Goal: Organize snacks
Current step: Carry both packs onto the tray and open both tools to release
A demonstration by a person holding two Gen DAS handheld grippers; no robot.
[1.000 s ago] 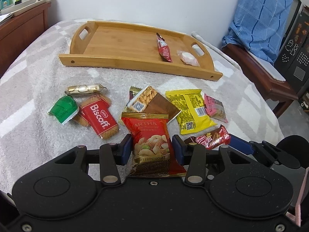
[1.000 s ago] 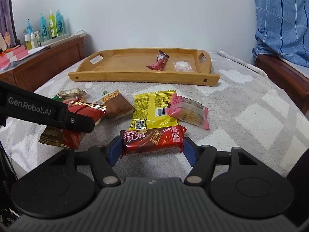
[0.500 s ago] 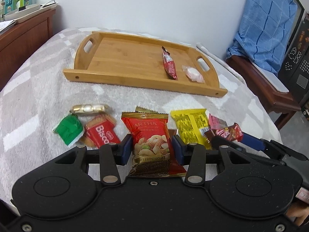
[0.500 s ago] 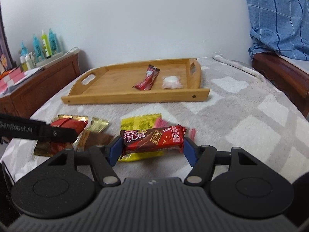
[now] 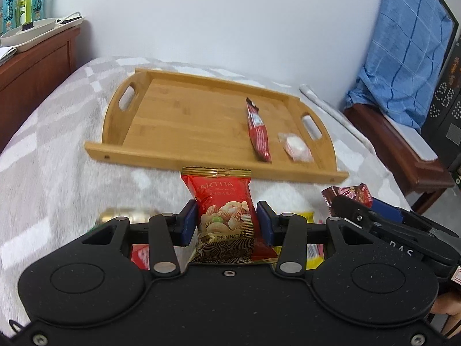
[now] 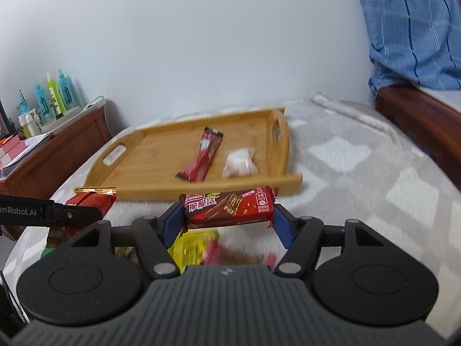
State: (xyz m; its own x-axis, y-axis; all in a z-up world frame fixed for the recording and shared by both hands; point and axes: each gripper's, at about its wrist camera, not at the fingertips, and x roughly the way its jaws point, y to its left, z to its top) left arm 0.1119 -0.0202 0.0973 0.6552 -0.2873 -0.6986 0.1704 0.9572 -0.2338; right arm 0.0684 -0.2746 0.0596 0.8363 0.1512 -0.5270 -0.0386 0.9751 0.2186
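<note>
A bed with a fuzzy gray and white blanket (image 5: 57,178) fills the room below a white wall. The left tool (image 5: 227,225) is clamped on a red nut bag (image 5: 223,216). The right tool (image 6: 227,222) is clamped on a red wafer bar (image 6: 227,209). At 12 o'clock lies a wooden tray (image 5: 178,115) holding a red stick pack (image 5: 258,132) and a white candy (image 5: 295,146).

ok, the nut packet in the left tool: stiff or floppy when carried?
Probably semi-stiff: the nut packet stands upright above the left tool without drooping. Likely light, since a side pinch alone holds it. The glossy film may be slippery, so it could slide if the grip loosens.
</note>
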